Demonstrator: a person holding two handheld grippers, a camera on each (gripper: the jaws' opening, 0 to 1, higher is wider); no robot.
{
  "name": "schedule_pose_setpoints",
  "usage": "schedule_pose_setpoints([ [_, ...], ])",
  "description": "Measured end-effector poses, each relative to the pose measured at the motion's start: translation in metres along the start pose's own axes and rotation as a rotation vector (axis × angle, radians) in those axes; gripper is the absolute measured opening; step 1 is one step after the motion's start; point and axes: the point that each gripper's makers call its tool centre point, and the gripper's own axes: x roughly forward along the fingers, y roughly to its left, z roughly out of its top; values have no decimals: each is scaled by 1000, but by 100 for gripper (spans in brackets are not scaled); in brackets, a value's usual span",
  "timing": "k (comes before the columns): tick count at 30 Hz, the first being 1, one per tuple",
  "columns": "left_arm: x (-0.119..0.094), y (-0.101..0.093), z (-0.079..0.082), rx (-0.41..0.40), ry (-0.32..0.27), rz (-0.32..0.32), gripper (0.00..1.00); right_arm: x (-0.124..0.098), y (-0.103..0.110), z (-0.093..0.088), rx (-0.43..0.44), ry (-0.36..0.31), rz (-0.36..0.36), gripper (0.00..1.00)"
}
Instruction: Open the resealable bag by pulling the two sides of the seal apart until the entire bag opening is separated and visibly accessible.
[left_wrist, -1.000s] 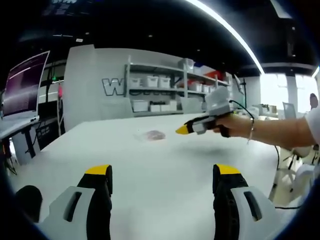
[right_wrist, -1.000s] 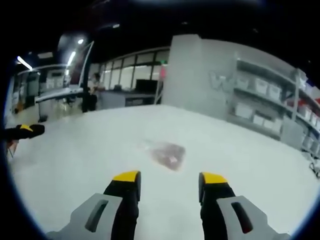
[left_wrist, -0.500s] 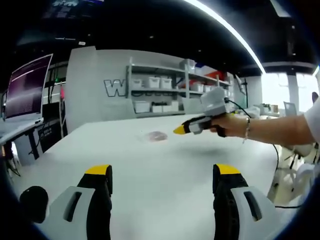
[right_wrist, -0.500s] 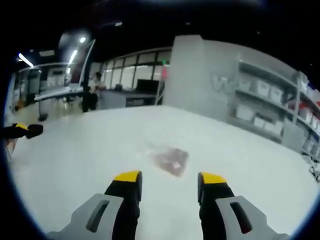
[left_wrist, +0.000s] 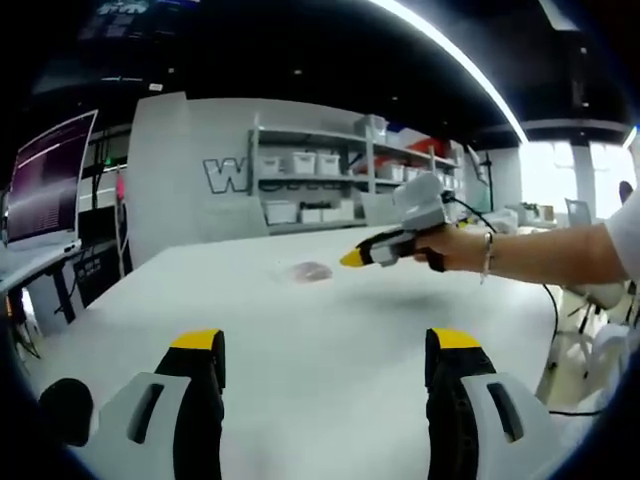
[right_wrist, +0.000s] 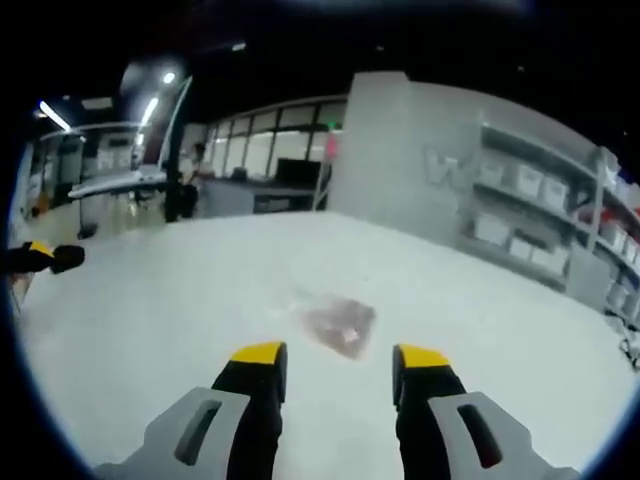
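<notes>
A small clear resealable bag (right_wrist: 338, 322) with pinkish contents lies flat on the white table (right_wrist: 180, 320). It sits just beyond my right gripper (right_wrist: 340, 357), whose yellow-tipped jaws stand open with nothing between them. In the left gripper view the same bag (left_wrist: 308, 271) is a small patch far across the table. My left gripper (left_wrist: 325, 345) is open low over the near part of the table. The right gripper (left_wrist: 352, 259), held by a hand, comes in from the right and hovers close to the bag. The left gripper's tip (right_wrist: 42, 257) shows at the far left edge of the right gripper view.
Shelves with white bins (left_wrist: 310, 165) line the back wall. A monitor (left_wrist: 48, 180) stands on a desk at the left. A cable (left_wrist: 555, 310) hangs off the table's right side near chairs. The table around the bag is bare.
The right gripper has moved closer to the bag, which now sits nearer its jaws. The left gripper has stayed nearly still.
</notes>
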Motion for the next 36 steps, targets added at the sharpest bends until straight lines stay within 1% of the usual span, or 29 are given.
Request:
schedule_pose_setpoints([
  [4,2,1,-4,-5,8,1,80,7,-3,-4,-3,10,2,40],
  [7,4,2,-8,-8,16,1,80,9,-1,-6,-7,12,7,40],
  [13,9,5,-11,-11,26,1,80,19,0,-6,-23,18,19,40],
  [19,15,6,-15,-21,32,-2,80,26,0,-5,-38,23,27,39],
  [21,16,5,-16,-21,36,-4,80,25,1,-6,-44,22,29,39],
  [36,20,9,-18,-27,42,-5,80,37,4,-6,-61,32,48,37],
])
